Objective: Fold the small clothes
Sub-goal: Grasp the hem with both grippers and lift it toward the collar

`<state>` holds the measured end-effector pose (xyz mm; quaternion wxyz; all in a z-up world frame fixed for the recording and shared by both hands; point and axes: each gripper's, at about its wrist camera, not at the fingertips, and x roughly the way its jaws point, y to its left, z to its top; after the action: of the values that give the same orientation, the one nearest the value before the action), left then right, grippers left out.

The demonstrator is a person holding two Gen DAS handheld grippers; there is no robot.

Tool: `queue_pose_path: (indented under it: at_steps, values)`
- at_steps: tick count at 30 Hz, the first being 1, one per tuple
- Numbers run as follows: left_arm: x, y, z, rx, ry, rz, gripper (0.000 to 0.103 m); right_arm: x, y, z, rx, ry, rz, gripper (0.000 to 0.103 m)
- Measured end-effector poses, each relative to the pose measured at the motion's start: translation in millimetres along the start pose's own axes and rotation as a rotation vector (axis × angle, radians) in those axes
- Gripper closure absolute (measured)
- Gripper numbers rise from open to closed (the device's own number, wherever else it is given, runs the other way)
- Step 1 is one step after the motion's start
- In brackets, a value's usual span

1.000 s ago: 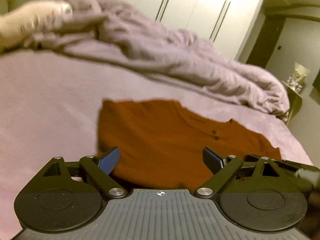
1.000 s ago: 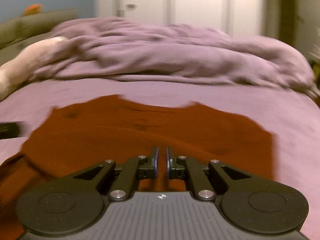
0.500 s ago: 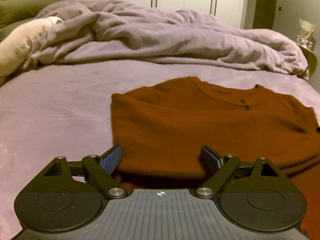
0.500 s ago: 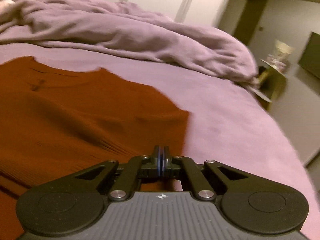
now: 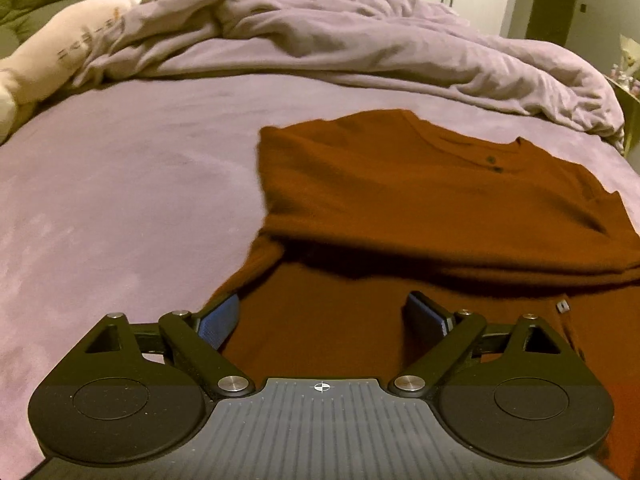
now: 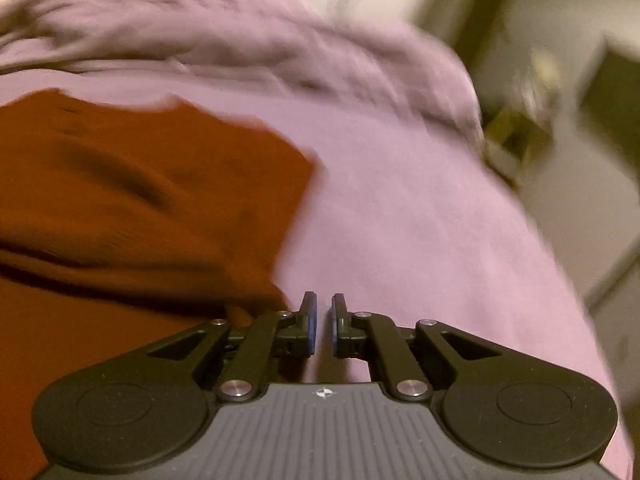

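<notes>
Shirt: a rust-brown shirt (image 5: 420, 200) lies on the bed (image 5: 120, 200), toward its right side, buttons and collar at the far end.
Fold so far: the top part lies doubled over the lower part, with a shadowed edge running across the middle; judged from this, one fold is in and the garment is not yet compact.
Left tool: the left tool (image 5: 322, 316) stands wide, its blue pads spread over the near cloth, nothing pinched between them. It points down at the hem, likely lined up to take the near edge.
Right tool: the right tool (image 6: 322, 320) is narrow, only a slim gap between the pads, and holds nothing; bare bed shows through the gap. It sits just off the right edge of the shirt (image 6: 140, 208), so it is clear of the cloth.
Right view: blurred, so fine detail there cannot be told.
Duvet: a rumpled duvet (image 5: 360, 40) is piled at the far end, well apart from the shirt, leaving flat room to fold.
Next need: probably a grip on the near hem on both sides.
</notes>
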<state>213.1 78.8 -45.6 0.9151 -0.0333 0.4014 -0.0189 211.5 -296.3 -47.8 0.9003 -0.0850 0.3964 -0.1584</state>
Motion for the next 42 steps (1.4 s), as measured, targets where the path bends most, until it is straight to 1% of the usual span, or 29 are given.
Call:
queue_pose_path:
  at_steps: [1, 2, 3, 5, 6, 7, 8, 9, 11, 13, 14, 15, 19, 20, 22, 23, 24, 25, 26, 27, 29, 30, 32, 35, 37, 38, 39, 40, 42]
  values:
    - [-8, 5, -5, 0.001, 0.007, -0.007, 0.009, -10, -12, -4, 0.053, -0.012, 0.047, 0.098]
    - [-14, 9, -10, 0.006, 0.016, -0.01, 0.009, -22, -21, -9, 0.077, -0.021, 0.094, 0.095]
    - [-22, 13, -17, 0.016, 0.026, -0.014, 0.009, -35, -29, -17, 0.1, -0.016, 0.15, 0.089]
    - [-39, 19, -32, 0.043, 0.036, -0.014, 0.009, -59, -43, -38, 0.166, 0.009, 0.254, 0.079]
    - [-49, 21, -40, 0.059, 0.039, -0.004, 0.009, -73, -50, -53, 0.2, 0.031, 0.301, 0.076]
    - [-58, 24, -48, 0.066, 0.051, 0.001, 0.009, -85, -55, -67, 0.232, 0.049, 0.325, 0.073]
    - [-64, 27, -54, 0.061, 0.068, -0.003, 0.009, -96, -61, -81, 0.27, 0.069, 0.349, 0.063]
    - [-72, 32, -63, 0.042, 0.09, -0.018, 0.009, -105, -67, -93, 0.305, 0.091, 0.372, 0.058]
    - [-84, 40, -80, 0.009, 0.13, -0.052, 0.009, -123, -75, -119, 0.368, 0.13, 0.424, 0.057]
    - [-94, 45, -95, -0.002, 0.157, -0.063, 0.009, -134, -74, -131, 0.366, 0.146, 0.458, 0.056]
    - [-96, 47, -101, -0.006, 0.164, -0.072, 0.011, -139, -71, -135, 0.355, 0.146, 0.469, 0.056]
    - [-99, 50, -106, -0.019, 0.176, -0.085, 0.017, -141, -69, -139, 0.352, 0.152, 0.491, 0.056]
    - [-107, 59, -113, -0.095, 0.169, -0.136, 0.024, -139, -65, -147, 0.407, 0.205, 0.568, 0.056]
    - [-107, 62, -113, -0.126, 0.172, -0.15, 0.029, -137, -63, -149, 0.413, 0.208, 0.579, 0.057]
    - [-105, 66, -112, -0.176, 0.18, -0.177, 0.035, -137, -62, -154, 0.42, 0.206, 0.565, 0.064]
    - [-104, 68, -112, -0.191, 0.184, -0.183, 0.039, -138, -62, -154, 0.419, 0.202, 0.568, 0.069]
    - [-104, 70, -112, -0.202, 0.191, -0.185, 0.047, -138, -62, -155, 0.418, 0.203, 0.576, 0.078]
    - [-104, 70, -112, -0.204, 0.194, -0.188, 0.051, -138, -63, -155, 0.423, 0.21, 0.583, 0.083]
    - [-105, 71, -112, -0.202, 0.197, -0.197, 0.059, -137, -64, -157, 0.432, 0.218, 0.59, 0.09]
    - [-106, 72, -112, -0.2, 0.202, -0.209, 0.069, -137, -65, -159, 0.444, 0.224, 0.602, 0.091]
    - [-109, 73, -113, -0.198, 0.217, -0.229, 0.078, -137, -65, -163, 0.456, 0.235, 0.614, 0.091]
    - [-110, 74, -114, -0.199, 0.226, -0.238, 0.079, -138, -66, -165, 0.456, 0.237, 0.622, 0.09]
    - [-110, 77, -116, -0.206, 0.237, -0.259, 0.078, -136, -65, -166, 0.465, 0.264, 0.648, 0.09]
    - [-105, 80, -116, -0.248, 0.254, -0.307, 0.066, -133, -65, -166, 0.488, 0.282, 0.67, 0.087]
    - [-103, 78, -114, -0.254, 0.261, -0.341, 0.065, -130, -64, -166, 0.505, 0.29, 0.681, 0.087]
    - [-101, 76, -113, -0.244, 0.269, -0.358, 0.069, -128, -65, -166, 0.518, 0.295, 0.689, 0.087]
    - [-100, 73, -112, -0.23, 0.274, -0.365, 0.082, -127, -65, -167, 0.527, 0.296, 0.696, 0.087]
    - [-97, 71, -111, -0.22, 0.284, -0.37, 0.087, -126, -65, -167, 0.531, 0.298, 0.7, 0.088]
    - [-96, 69, -107, -0.212, 0.291, -0.388, 0.091, -126, -65, -166, 0.531, 0.295, 0.707, 0.098]
